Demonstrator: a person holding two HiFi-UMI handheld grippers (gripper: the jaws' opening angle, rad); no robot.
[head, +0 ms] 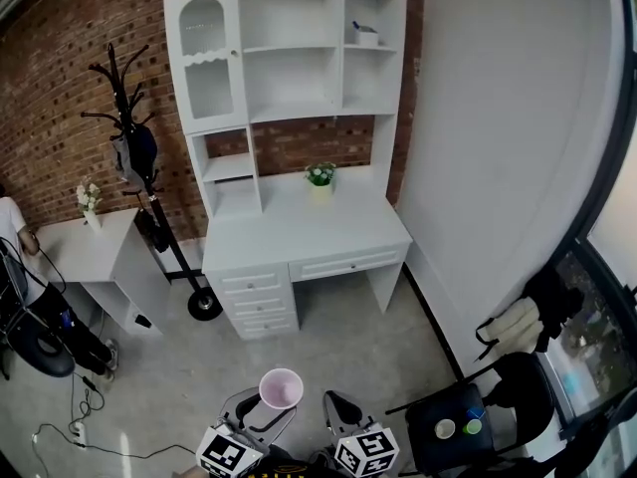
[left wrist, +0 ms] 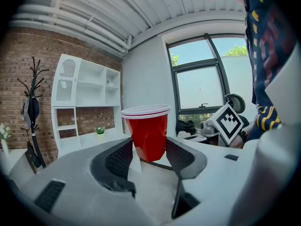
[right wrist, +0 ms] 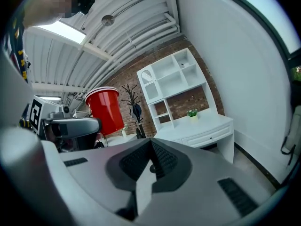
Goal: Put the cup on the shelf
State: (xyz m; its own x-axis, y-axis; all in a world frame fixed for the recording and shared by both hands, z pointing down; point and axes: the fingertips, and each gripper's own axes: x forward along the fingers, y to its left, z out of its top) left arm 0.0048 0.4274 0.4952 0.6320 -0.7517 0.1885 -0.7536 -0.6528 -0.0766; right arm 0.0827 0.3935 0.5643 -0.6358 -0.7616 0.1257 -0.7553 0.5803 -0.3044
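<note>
I start with the white shelf unit (head: 289,48) against the brick wall, standing on its desk (head: 299,232), well apart from me across bare floor. Most compartments look free; the top right one holds a small white thing I cannot identify. My left gripper (left wrist: 148,152) pinches the red cup (left wrist: 146,133) low on its wall, one pad on each side. The cup sits upright with its mouth up, hanging over the floor in front of me. My right gripper (right wrist: 150,161) is beside it with its jaws pressed together on nothing. A little potted plant (head: 319,175) stands at the back of the desk. I judge this to be the carry stage: the cup is picked up and not yet placed. Next I need to close the distance, lift the cup level into an open compartment, rest its base there, then spread the jaws
</note>
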